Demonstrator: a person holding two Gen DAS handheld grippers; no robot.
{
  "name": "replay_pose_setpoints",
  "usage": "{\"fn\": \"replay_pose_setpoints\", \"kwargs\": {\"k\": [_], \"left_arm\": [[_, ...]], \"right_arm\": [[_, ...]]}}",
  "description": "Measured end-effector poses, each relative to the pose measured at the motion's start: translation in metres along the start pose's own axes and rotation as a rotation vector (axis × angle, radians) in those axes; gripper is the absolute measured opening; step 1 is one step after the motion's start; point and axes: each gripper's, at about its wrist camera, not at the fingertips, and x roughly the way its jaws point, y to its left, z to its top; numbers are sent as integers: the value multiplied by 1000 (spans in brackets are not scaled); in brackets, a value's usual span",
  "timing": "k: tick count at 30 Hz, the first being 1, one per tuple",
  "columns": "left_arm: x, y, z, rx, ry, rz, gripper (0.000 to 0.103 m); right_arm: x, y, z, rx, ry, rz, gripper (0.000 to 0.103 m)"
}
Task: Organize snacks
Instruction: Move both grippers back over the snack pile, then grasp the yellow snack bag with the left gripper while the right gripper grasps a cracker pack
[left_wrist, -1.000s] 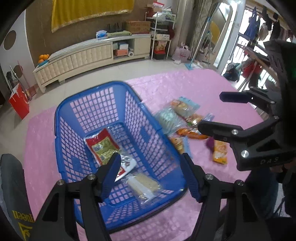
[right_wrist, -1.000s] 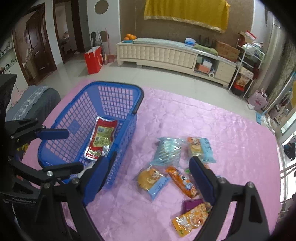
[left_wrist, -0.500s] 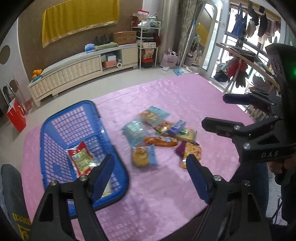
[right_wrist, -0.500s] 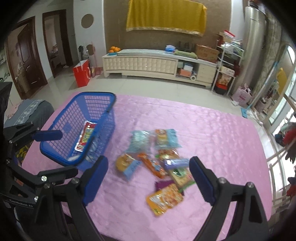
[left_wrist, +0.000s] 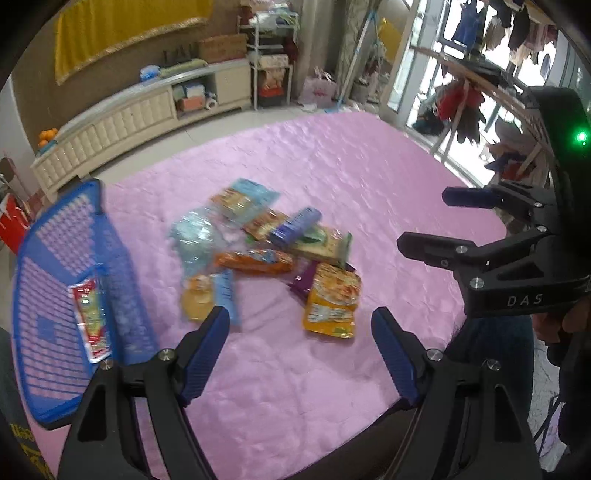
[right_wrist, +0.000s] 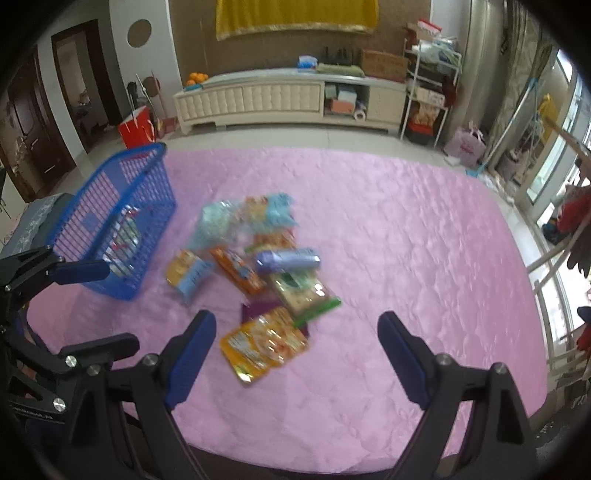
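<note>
While both grippers hang above the near edge of the pink tablecloth (right_wrist: 406, 229), each has its jaws spread wide and grasps nothing. The left gripper (left_wrist: 301, 354) sits over bare cloth just short of the snack pile, and the right gripper (right_wrist: 297, 354) is beside it, its blue pads framing the orange pouch (right_wrist: 264, 343) that lies nearest that edge. Touching the pouch on its far side is a purple packet (right_wrist: 258, 309), partly hidden, and a green-edged cracker pack (right_wrist: 303, 291). Farther in lie a blue-violet tube pack (right_wrist: 288, 260), an orange bar wrapper (right_wrist: 238, 271) and a yellow-and-blue bag (right_wrist: 188, 275), with 2 pale blue bags (right_wrist: 218, 221) toward the middle of the cloth; they overlap, and blur hides their details. Near the left edge stands the blue basket (left_wrist: 55, 258), apart from the pile, holding a red snack packet (left_wrist: 90, 321) on its floor. Beyond the cloth's far edge is a cream cabinet (right_wrist: 258, 99).
</note>
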Motion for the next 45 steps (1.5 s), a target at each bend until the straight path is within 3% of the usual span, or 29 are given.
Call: {"fn": "replay_pose_setpoints", "kwargs": {"k": [7,15,24,33,34,36,38,45], "left_arm": [[60,-24,5,52,98,-49,78],[132,-41,7,140,227,-55,78],[161,-49,7,181,258,13,78],[147,-56,-2,167,248,-9,39],[144,-54,-4,156,246,-12,29],[142,-48,-5,119,250,-38,28],[132,-42,-7,84,227,-54,12],[102,-14,-1,-18,149,-50,9]], "right_arm": [[26,-37,-20,19,49,-33,92],[61,-62,-35,63,114,-38,92],[78,-74,-41,86,150,-36,92],[75,-77,-43,115,154,-32,92],[75,-76,-42,112,152,-29,92],[72,-72,-41,98,145,-24,92],[71,-67,-39,86,140,-15,92],[77,-52,-22,52,131,40,92]]}}
